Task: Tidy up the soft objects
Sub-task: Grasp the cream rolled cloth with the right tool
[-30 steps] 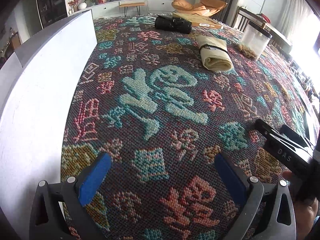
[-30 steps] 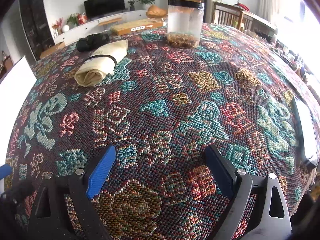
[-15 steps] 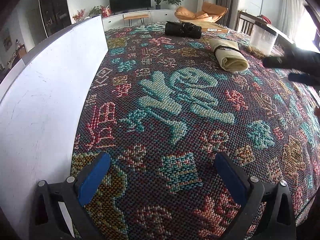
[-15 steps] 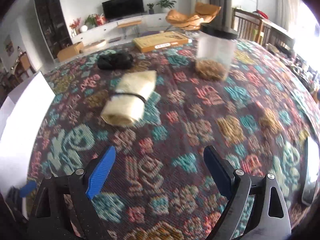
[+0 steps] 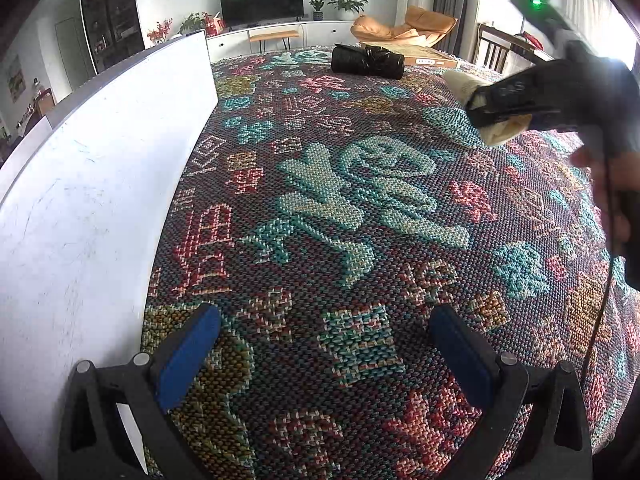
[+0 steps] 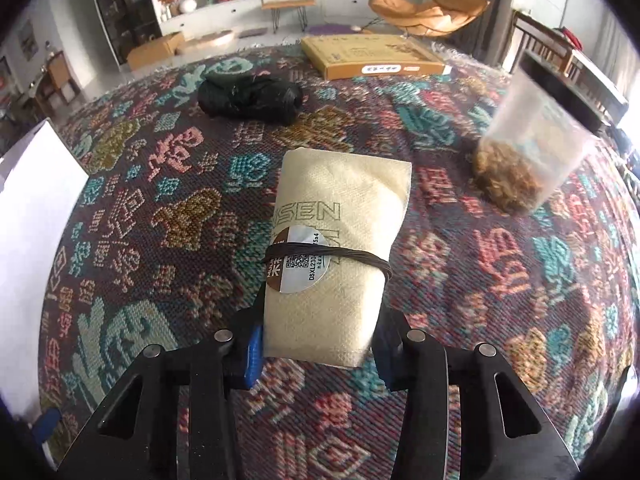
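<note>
A cream cloth roll (image 6: 336, 232), bound with a dark band and bearing a round label, lies on the patterned tablecloth. My right gripper (image 6: 318, 344) has its jaws closing around the roll's near end, and the blue pads (image 6: 253, 346) touch its sides. The left wrist view shows the right gripper (image 5: 500, 108) astride the cream roll (image 5: 505, 131) at the far right, with a hand behind it. A black bundled roll (image 6: 248, 98) lies farther back, also visible as the black roll (image 5: 366, 62). My left gripper (image 5: 320, 344) hovers open over bare cloth, holding nothing.
A tall white panel (image 5: 100, 180) runs along the table's left side, seen again as the white panel (image 6: 32, 208). A clear jar (image 6: 528, 152) with brown contents stands right of the cream roll. A flat cardboard box (image 6: 372, 56) lies at the table's far edge.
The right gripper travelled across the table to the cream roll and its jaws narrowed from wide open to either side of the roll's near end. The left gripper stayed nearly still.
</note>
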{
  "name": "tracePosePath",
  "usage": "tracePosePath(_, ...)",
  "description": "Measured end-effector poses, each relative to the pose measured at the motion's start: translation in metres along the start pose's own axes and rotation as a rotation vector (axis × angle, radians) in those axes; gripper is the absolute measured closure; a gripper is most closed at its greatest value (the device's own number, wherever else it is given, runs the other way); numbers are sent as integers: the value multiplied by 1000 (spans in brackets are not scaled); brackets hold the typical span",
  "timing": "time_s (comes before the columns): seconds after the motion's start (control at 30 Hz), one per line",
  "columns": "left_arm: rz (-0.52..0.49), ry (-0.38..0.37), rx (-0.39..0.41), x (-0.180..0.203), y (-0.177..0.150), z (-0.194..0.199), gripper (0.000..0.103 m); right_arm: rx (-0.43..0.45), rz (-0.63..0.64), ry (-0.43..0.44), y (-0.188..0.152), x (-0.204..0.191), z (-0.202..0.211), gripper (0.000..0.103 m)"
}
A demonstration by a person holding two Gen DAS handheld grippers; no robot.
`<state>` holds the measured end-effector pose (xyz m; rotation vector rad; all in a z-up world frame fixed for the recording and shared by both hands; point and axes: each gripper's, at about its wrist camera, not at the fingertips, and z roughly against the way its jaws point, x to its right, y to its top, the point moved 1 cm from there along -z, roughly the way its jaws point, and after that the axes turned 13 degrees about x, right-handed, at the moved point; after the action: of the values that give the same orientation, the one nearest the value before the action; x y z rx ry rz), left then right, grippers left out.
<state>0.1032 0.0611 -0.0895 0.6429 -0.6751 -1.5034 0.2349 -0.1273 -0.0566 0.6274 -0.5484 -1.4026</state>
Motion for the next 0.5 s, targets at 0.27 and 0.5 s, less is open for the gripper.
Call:
tracePosePath(0.27, -1, -1, 0, -1, 0, 0, 0, 129, -104, -217, -38, 89, 79, 53)
tracePosePath(0.5, -1, 1, 0, 0, 0, 1, 0, 102, -240, -349, -80, 133, 48, 19)
